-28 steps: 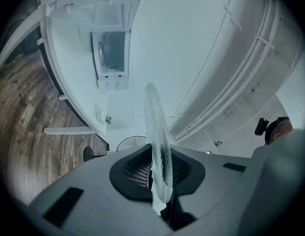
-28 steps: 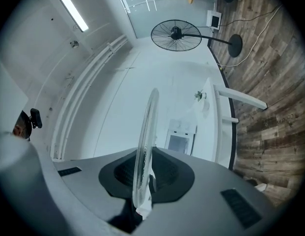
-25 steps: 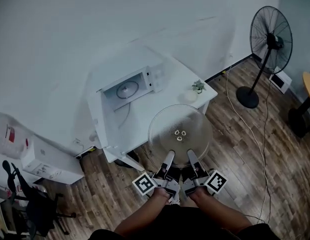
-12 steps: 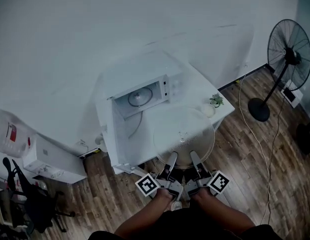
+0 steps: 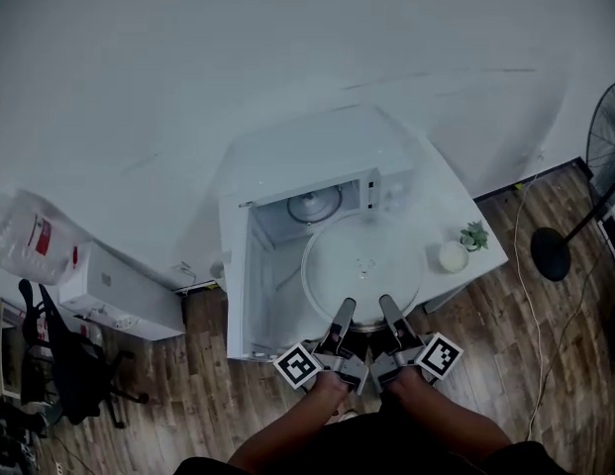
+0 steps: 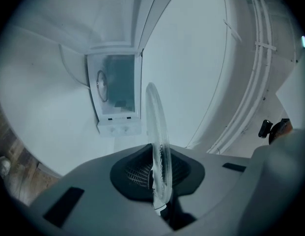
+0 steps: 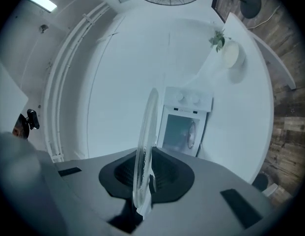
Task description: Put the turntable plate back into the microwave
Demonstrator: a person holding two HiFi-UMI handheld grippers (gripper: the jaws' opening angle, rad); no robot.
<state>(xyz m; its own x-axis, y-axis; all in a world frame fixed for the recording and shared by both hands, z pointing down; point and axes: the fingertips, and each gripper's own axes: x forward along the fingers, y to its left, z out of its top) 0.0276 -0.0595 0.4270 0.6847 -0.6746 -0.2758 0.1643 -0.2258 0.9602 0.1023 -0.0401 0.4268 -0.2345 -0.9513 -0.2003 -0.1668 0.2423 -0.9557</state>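
Observation:
A round clear glass turntable plate (image 5: 363, 263) hangs level in front of the open white microwave (image 5: 322, 198). My left gripper (image 5: 341, 320) and right gripper (image 5: 390, 317) are both shut on its near rim, side by side. In the left gripper view the plate (image 6: 157, 146) runs edge-on between the jaws, with the microwave's cavity (image 6: 114, 90) straight beyond. The right gripper view shows the same edge-on plate (image 7: 145, 154) and the microwave (image 7: 181, 129) ahead. The microwave door (image 5: 242, 283) stands swung open at the left.
The microwave sits on a white table (image 5: 465, 221) against a white wall. A small potted plant (image 5: 473, 236) and a white cup (image 5: 452, 256) stand at the table's right end. A standing fan (image 5: 589, 196) is at the right, a black chair (image 5: 59, 364) and white boxes at the left.
The view has moved right and closer to the table. The plate, held in both grippers, now hangs over the table just in front of the microwave's opening instead of beside the table.

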